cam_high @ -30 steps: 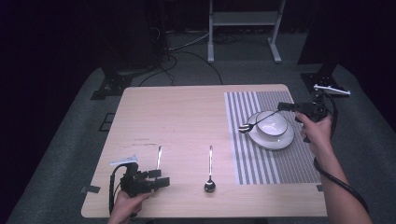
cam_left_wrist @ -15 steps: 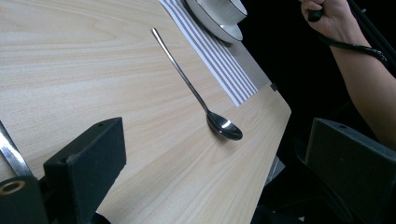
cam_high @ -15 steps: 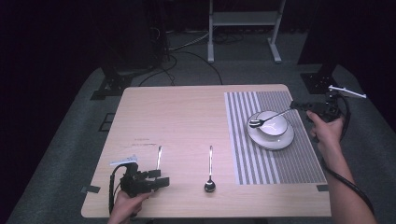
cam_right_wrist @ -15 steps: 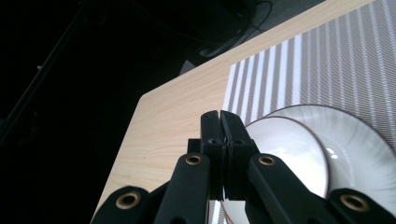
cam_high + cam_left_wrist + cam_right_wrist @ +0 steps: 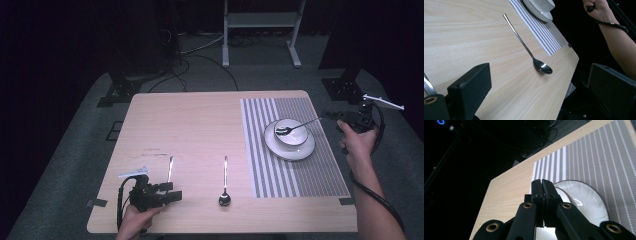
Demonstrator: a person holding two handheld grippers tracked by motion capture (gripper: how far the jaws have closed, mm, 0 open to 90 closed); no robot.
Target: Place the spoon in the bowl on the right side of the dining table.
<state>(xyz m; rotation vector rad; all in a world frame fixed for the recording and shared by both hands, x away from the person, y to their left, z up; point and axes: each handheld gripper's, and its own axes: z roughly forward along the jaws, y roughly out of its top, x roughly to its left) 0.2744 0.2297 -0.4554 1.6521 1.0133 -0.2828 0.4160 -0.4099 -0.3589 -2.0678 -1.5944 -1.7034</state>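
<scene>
A white bowl [image 5: 292,136] sits on a saucer [image 5: 280,148] on the striped placemat [image 5: 280,170]. A spoon [image 5: 300,126] lies with its head in the bowl and its handle slanting up to the right. My right gripper [image 5: 334,117] is shut on the handle's end, just past the table's right edge. In the right gripper view its jaws [image 5: 541,181] are pressed together above the saucer [image 5: 589,202], and they hide the spoon. My left gripper [image 5: 172,193] rests open at the table's front left. A second spoon [image 5: 225,190] [image 5: 542,68] lies on the wood ahead of it.
A thin metal utensil [image 5: 170,167] lies just behind my left gripper. Its end shows beside the left finger [image 5: 471,85]. The other arm [image 5: 616,45] hangs past the table's corner. A metal rack [image 5: 260,30] and floor cables [image 5: 200,55] are beyond the far edge.
My right gripper has drawn back to the right with the spoon. The spoon's head has slid from the bowl's left rim to its middle. The left gripper has stayed still.
</scene>
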